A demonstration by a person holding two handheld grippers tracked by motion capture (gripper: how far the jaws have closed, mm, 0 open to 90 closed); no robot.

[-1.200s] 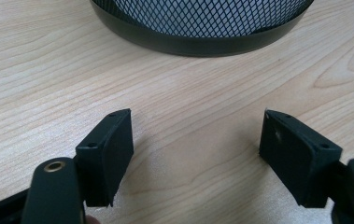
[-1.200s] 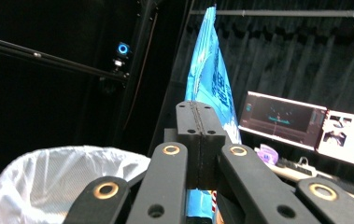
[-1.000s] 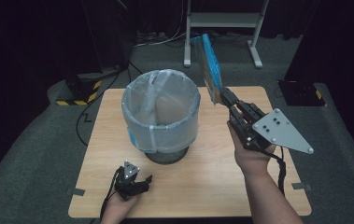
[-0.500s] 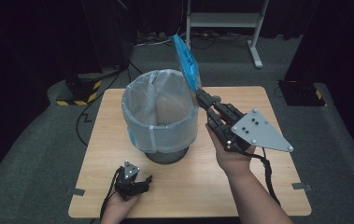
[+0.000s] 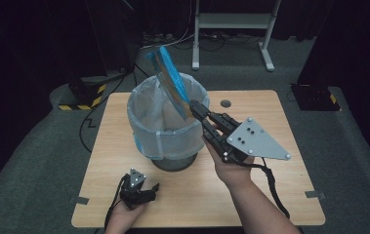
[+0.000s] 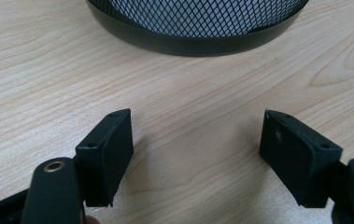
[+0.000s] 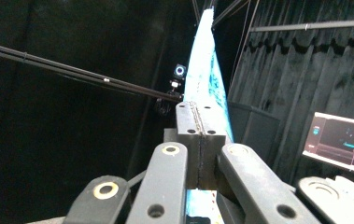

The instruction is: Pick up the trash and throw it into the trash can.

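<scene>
On the near left of the wooden table (image 5: 270, 126), the left gripper (image 5: 137, 187) lay low on the boards in the person's left hand (image 5: 124, 214), which came in from the bottom edge of the high view. In the left gripper view its jaws stood wide apart with bare wood between them, pointed at the black rim and mesh wall of the bin (image 6: 198, 23) just ahead.

At the middle of the table stood that bin (image 5: 165, 122), lined with a pale translucent bag whose top folded out over the rim.

Over its right rim a flat blue packet (image 5: 170, 80) stood tilted, its upper end leaning up and back to the left above the bin's mouth, its lower corner pinched by the right gripper (image 5: 193, 108). The right hand (image 5: 231, 168) reached forward and leftward from the lower right, forearm slanting across the table, the grey three-cornered plate facing up. In the right gripper view the jaws were pressed together on the edge of the packet (image 7: 202, 79), which rose thin and edge-on away from them.

No writing on the packet could be read.
</scene>
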